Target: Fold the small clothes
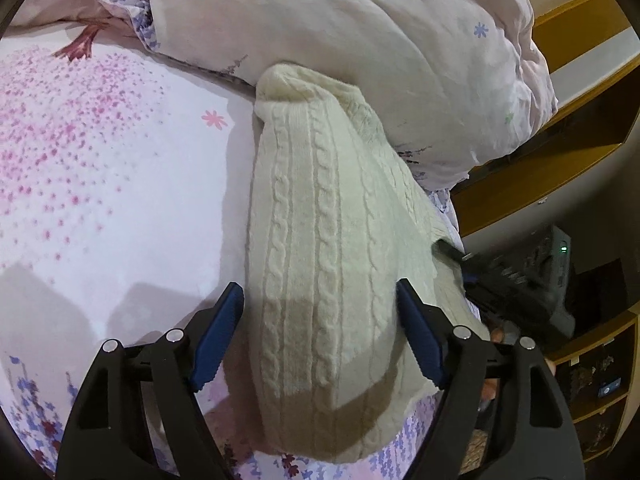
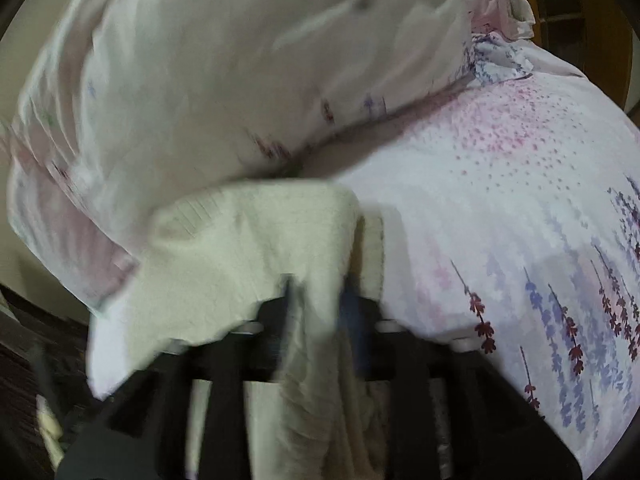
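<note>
The cream sweater [image 1: 320,248] lies folded on the bed [image 1: 100,160], its far end against the pillow [image 1: 360,48]. Left tool [image 1: 320,332] hangs wide apart over its near end, while the right tool [image 2: 316,300] pinches the sweater's edge.

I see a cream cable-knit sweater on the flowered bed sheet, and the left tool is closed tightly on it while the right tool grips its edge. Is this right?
Not quite. The left tool is open: the left wrist view shows its blue pads spread to either side of the cream cable-knit sweater, not clamping it. The rest holds: the sweater lies on the flowered bed sheet, and the right tool grips its edge.
</note>
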{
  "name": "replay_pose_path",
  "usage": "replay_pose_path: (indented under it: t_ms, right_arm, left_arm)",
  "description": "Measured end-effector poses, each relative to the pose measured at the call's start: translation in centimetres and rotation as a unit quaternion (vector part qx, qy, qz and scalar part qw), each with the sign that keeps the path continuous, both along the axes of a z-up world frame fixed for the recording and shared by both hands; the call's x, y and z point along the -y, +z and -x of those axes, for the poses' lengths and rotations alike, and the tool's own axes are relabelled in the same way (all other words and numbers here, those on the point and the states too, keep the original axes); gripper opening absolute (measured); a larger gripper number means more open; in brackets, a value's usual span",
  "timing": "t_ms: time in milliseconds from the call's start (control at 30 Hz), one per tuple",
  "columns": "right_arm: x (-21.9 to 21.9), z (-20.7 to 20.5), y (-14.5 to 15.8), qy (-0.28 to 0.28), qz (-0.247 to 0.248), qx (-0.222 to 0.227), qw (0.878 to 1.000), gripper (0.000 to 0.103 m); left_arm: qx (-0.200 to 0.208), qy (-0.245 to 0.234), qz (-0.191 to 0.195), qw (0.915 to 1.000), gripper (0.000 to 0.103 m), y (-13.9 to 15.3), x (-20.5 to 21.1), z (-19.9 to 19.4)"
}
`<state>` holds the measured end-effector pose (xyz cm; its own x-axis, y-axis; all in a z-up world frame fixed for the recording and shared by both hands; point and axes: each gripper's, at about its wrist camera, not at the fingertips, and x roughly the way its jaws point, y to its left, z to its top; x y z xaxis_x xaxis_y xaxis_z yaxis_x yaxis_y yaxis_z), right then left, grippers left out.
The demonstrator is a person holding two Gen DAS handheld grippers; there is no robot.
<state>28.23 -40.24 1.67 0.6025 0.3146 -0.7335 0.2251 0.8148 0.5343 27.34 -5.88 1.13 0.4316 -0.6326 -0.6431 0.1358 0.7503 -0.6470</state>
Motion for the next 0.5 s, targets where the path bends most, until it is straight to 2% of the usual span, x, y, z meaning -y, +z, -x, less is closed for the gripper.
replay_pose_path:
  t_ms: [33, 167, 200, 233, 267, 333, 433, 467, 500]
  right_arm:
    - [0.6, -0.1, 0.3, -0.011, -0.010, 0.007, 1.000, 0.064]
    - [1.8, -2.3, -0.2, -0.015, -0.041, -0.015, 0.999, 0.063]
    - [1.8, -2.9, -0.7, -0.013, -0.045, -0.026, 0.999, 0.060]
    - [1.7, -3.6, -1.2, -0.007, -0.049, -0.036, 0.998, 0.048]
    - [1.4, -4.1, -1.6, 0.000, -0.051, -0.040, 0.998, 0.041]
    - [0.5, -4.6, -1.7, 0.016, -0.041, -0.034, 0.998, 0.013]
    - [-1.2, -4.8, -0.4, 0.053, 0.008, 0.006, 0.999, 0.009]
    - [-1.5, -4.7, 0.0, 0.063, 0.017, 0.015, 0.998, 0.008]
    - [-1.8, -4.5, 0.4, 0.069, 0.029, 0.026, 0.997, 0.008]
  left_arm:
    - [-0.001, 0.003, 0.001, 1.0000, 0.078, 0.1, -0.1, -0.2]
    - [-0.017, 0.014, 0.013, 0.9997, 0.078, 0.2, -0.4, -1.8]
    - [-0.020, 0.017, 0.014, 0.9996, 0.078, 0.1, -0.4, -2.3]
    - [-0.029, 0.019, 0.020, 0.9992, 0.078, -0.1, -0.5, -3.0]
    - [-0.037, 0.021, 0.027, 0.9987, 0.078, -0.2, -0.3, -3.4]
    - [-0.052, 0.029, 0.043, 0.9973, 0.078, -0.5, -0.3, -4.8]
    - [-0.053, 0.037, 0.049, 0.9967, 0.078, -0.5, -0.1, -6.8]
    - [-0.052, 0.038, 0.049, 0.9967, 0.073, -0.5, 0.0, -7.4]
    - [-0.049, 0.041, 0.051, 0.9967, 0.063, -0.5, 0.1, -8.1]
